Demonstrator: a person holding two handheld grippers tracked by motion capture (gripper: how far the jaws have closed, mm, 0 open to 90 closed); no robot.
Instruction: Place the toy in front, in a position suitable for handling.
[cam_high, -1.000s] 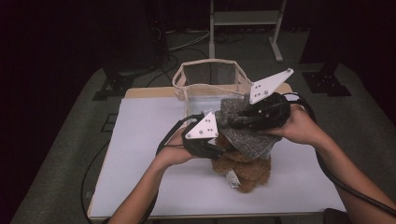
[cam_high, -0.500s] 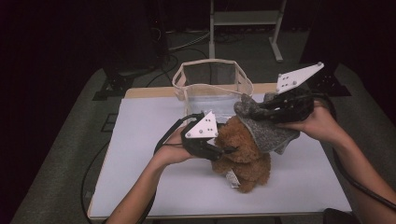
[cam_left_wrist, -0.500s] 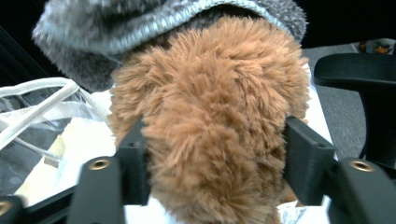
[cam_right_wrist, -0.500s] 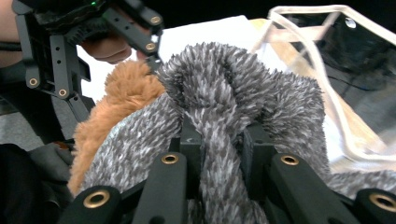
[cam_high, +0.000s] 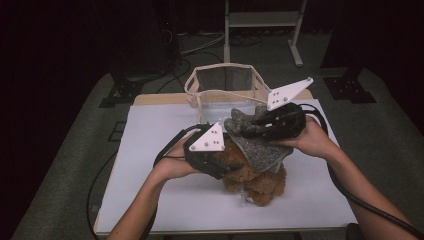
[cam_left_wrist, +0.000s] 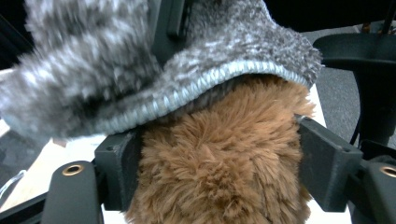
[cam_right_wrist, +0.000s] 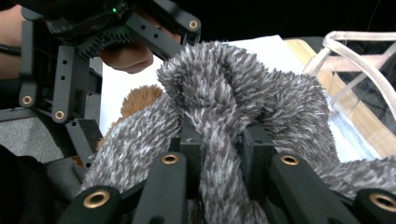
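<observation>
A brown teddy bear (cam_high: 256, 179) lies on the white table mat (cam_high: 150, 150). Draped over its head is a grey knitted hat (cam_high: 261, 150). My right gripper (cam_high: 250, 126) is shut on a bunched fold of the hat (cam_right_wrist: 219, 98), holding it from the right just above the bear. My left gripper (cam_high: 234, 167) comes in from the left at the bear's head. Its jaws have just been opening, and the bear's furry head (cam_left_wrist: 219, 163) sits between them, with fur brushing both pads (cam_left_wrist: 327, 158). The hat's ribbed edge (cam_left_wrist: 205, 88) hangs over the head.
A clear tote bag with beige straps (cam_high: 192, 92) stands open at the back of the mat, just behind the hat. A metal stand (cam_high: 262, 20) is on the floor beyond the table. Both forearms come in from the bottom edge.
The right gripper lifted the hat up and to the right, then brought it back down and left over the bear's head. The left hand stayed put.
</observation>
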